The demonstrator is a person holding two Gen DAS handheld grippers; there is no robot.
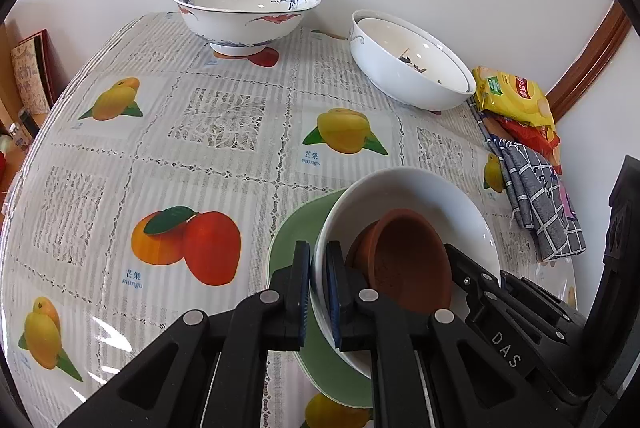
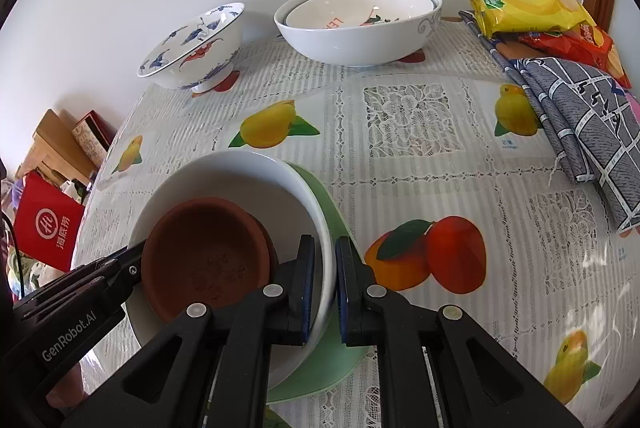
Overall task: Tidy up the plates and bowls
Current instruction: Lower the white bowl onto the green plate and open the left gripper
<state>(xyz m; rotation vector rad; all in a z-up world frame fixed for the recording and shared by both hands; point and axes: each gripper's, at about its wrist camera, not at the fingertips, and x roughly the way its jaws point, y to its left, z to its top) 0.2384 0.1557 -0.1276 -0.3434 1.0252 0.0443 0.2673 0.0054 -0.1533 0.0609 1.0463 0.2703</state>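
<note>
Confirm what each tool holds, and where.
Both grip the white bowl by its rim: left tool on one side, right tool on the opposite side, one pad inside, one outside.

A plain white bowl holds two nested, tilted terracotta dishes and sits on a green plate near the table's front edge. A crane-patterned bowl and a white bowl with a smaller one nested inside stand along the far edge.

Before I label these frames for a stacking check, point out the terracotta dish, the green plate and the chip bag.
terracotta dish [image 2: 208,260]: right wrist view, inner floor.
green plate [image 1: 288,244]: left wrist view, left rim.
chip bag [image 2: 528,3]: right wrist view, yellow front.
</note>
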